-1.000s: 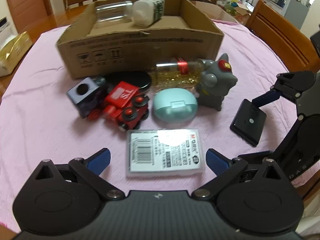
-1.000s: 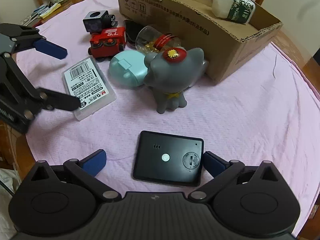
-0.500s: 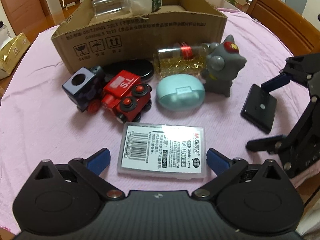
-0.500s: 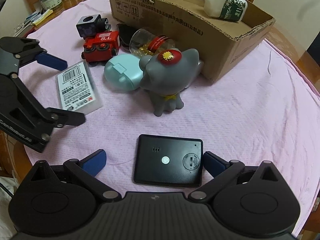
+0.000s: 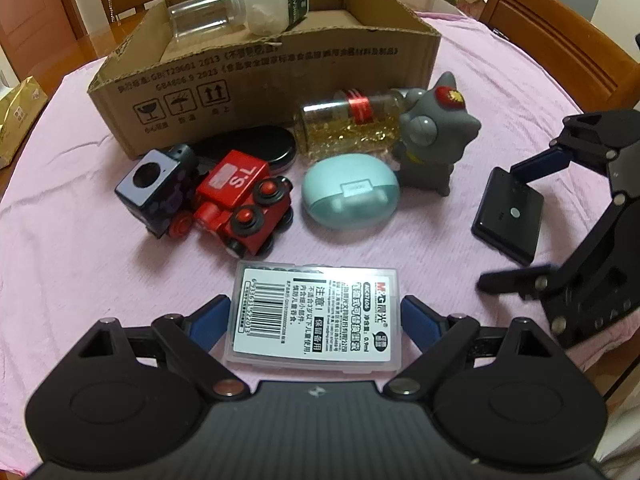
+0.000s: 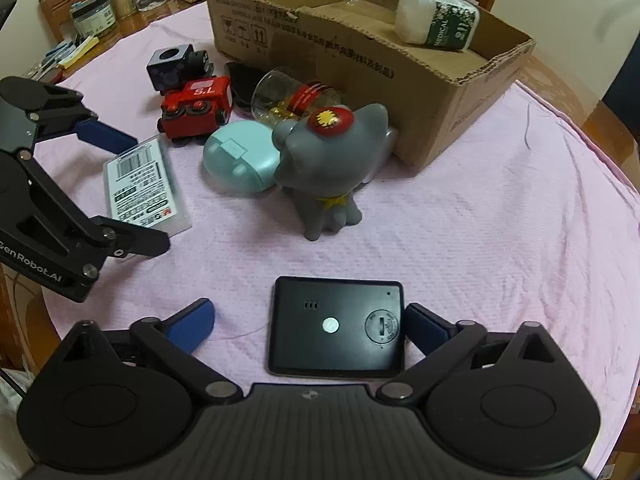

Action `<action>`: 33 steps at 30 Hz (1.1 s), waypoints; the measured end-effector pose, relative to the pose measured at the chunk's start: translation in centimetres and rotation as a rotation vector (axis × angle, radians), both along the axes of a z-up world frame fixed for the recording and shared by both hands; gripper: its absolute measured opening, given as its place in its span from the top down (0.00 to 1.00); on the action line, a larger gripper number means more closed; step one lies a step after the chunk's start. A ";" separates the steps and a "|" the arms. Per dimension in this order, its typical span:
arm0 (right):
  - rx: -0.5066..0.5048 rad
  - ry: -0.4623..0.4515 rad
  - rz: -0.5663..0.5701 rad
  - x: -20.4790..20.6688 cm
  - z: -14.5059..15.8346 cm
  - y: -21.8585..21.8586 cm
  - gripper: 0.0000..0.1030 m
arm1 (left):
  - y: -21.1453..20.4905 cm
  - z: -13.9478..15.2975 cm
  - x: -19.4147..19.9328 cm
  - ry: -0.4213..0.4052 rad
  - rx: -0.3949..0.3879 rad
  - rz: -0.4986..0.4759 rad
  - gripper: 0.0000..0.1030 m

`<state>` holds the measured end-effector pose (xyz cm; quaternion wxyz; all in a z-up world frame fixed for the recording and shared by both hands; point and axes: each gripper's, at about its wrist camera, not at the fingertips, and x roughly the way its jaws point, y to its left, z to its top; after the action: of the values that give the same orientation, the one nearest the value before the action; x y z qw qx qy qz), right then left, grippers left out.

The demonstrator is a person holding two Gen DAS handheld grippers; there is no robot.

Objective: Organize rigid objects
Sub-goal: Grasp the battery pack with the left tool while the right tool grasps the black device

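Having advanced since a second ago, left gripper (image 5: 316, 314) brackets the clear labelled case (image 5: 314, 316), right gripper (image 6: 310, 326) the black device (image 6: 336, 326), both spread ungripped, suggesting pickups pending.

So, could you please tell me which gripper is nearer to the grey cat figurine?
Right. The right gripper, straddling the black device, sits nearer the grey cat figurine; the left gripper straddles the labelled plastic case, farther off.

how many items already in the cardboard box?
2 visible. A clear empty jar lies at the back of the cardboard box, and a white medical bottle lies beside it, touching. The near wall hides part of the floor, so more could be hidden.
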<state>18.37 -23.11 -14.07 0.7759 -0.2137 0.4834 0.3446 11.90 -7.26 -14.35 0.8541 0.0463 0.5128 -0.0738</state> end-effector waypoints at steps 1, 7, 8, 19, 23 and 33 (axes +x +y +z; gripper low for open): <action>0.003 -0.002 -0.004 0.0 0.1 -0.1 0.09 | 0.1 0.0 0.0 0.001 0.000 -0.001 0.12; 0.003 -0.011 -0.039 0.2 0.7 -0.8 0.28 | 0.2 0.0 0.0 0.002 0.000 -0.001 0.13; 0.002 -0.009 -0.043 0.2 0.8 -0.9 0.28 | 0.2 0.0 0.0 0.004 -0.001 -0.004 0.13; -0.009 -0.012 -0.058 0.1 1.6 -1.1 0.29 | 0.6 1.8 -0.2 -0.009 0.016 -0.053 0.13; -0.018 -0.010 -0.056 0.2 1.7 -1.1 0.29 | 0.9 2.3 -0.3 -0.014 0.020 -0.075 0.13; -0.039 0.018 -0.054 -0.1 1.0 -0.7 0.28 | 1.5 0.2 -0.6 0.056 0.029 -0.048 0.12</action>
<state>18.26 -23.85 -13.06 0.7762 -0.2125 0.5027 0.3158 11.34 -5.76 -14.14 0.8365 0.0688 0.5363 -0.0884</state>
